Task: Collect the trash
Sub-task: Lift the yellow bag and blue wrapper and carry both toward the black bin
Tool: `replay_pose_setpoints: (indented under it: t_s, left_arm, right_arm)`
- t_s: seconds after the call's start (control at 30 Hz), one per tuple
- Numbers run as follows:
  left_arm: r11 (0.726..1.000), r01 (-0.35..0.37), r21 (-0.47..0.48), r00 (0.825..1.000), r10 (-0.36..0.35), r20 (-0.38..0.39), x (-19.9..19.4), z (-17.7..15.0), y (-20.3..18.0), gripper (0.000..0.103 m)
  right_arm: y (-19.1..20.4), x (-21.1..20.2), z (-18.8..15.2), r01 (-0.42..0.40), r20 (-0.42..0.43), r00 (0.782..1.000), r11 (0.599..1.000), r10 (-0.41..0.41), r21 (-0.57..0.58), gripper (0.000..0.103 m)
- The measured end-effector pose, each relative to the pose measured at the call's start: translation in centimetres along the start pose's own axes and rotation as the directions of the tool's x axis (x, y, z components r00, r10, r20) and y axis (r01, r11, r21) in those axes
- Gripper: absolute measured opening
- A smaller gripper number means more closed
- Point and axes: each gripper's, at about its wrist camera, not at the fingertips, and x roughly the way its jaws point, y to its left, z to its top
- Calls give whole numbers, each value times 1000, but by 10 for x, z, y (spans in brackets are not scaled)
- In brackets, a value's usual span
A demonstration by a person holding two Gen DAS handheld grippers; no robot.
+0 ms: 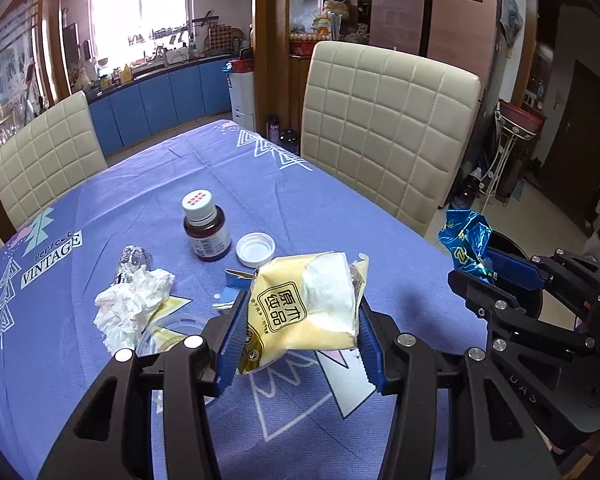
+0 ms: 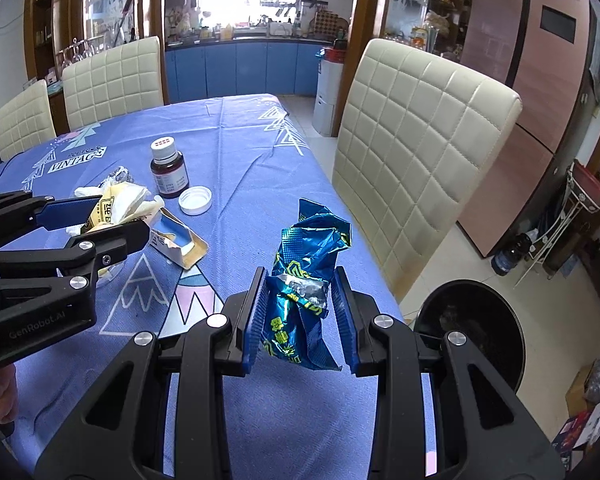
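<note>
My left gripper point(image 1: 300, 320) is shut on a yellow tissue packet point(image 1: 300, 304) and holds it above the blue tablecloth point(image 1: 140, 208). My right gripper point(image 2: 300, 312) is shut on a crumpled blue foil wrapper point(image 2: 304, 280), near the table's right edge; the wrapper also shows in the left wrist view point(image 1: 466, 240). A black trash bin point(image 2: 472, 328) stands on the floor to the right of the table. On the table lie a crumpled white tissue point(image 1: 128, 304), a silver wrapper point(image 1: 130, 260), a torn small carton point(image 2: 178, 242), a white cap point(image 1: 255, 249) and a brown medicine bottle point(image 1: 204, 228).
Cream padded chairs stand at the table's right side point(image 1: 384, 136) and far left point(image 1: 40, 152). A pink fridge point(image 2: 532, 80) and a metal stand point(image 2: 572, 208) are on the right. Blue kitchen cabinets point(image 1: 160, 100) lie behind the table.
</note>
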Motion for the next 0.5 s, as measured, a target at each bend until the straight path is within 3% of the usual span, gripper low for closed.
replay_pose_setpoints:
  t_s: [0.5]
  left_arm:
    - [995, 64, 76, 998, -64, 2, 4, 9, -45, 48]
  right_arm:
    - [-35, -10, -10, 56, -7, 998, 997, -55, 60, 35]
